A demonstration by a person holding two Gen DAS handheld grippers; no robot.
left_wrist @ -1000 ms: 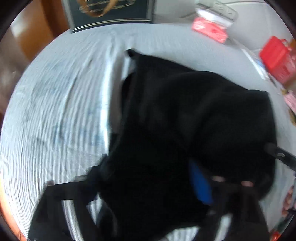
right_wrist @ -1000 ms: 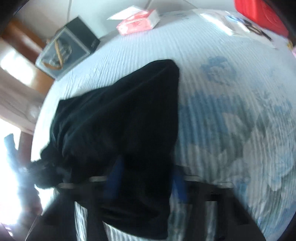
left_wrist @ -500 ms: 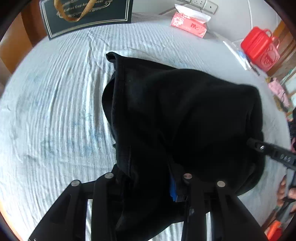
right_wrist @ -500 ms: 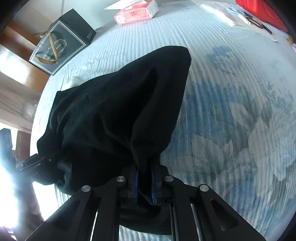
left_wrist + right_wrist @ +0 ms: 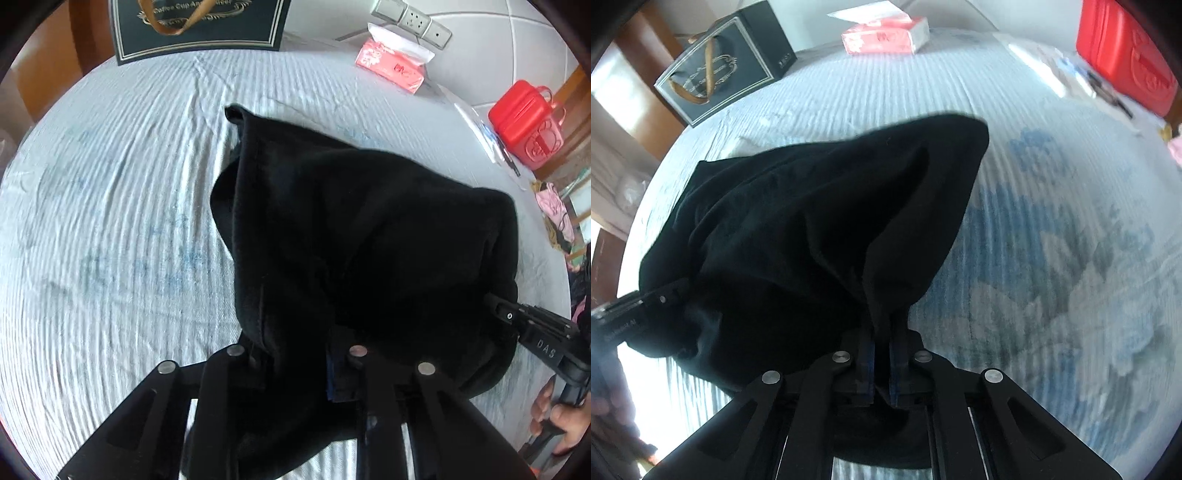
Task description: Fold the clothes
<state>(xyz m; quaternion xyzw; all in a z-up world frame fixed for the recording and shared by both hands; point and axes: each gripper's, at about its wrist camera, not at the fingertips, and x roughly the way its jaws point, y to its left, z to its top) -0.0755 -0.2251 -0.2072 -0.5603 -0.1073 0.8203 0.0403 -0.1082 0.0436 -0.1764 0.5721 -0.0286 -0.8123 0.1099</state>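
Observation:
A black garment [image 5: 362,236] lies bunched on the pale blue bedspread [image 5: 110,221]. My left gripper [image 5: 299,354] is shut on its near edge, cloth draped over the fingers and hiding the left one. In the right wrist view my right gripper [image 5: 882,350] is shut on a gathered fold of the same garment [image 5: 812,229]. Each gripper shows in the other's view: the right one [image 5: 532,328] at the garment's right end, the left one [image 5: 635,306] at its left end.
A dark gift bag [image 5: 199,26], a red tissue pack [image 5: 391,66] and a red plastic case [image 5: 524,122] stand along the far edge. Pink items [image 5: 554,210] lie at the right edge. The bedspread has a blue floral print [image 5: 1052,240].
Both grippers have drawn back toward the near edge with the garment, which now lies more bunched between them. The blur of a second ago has gone.

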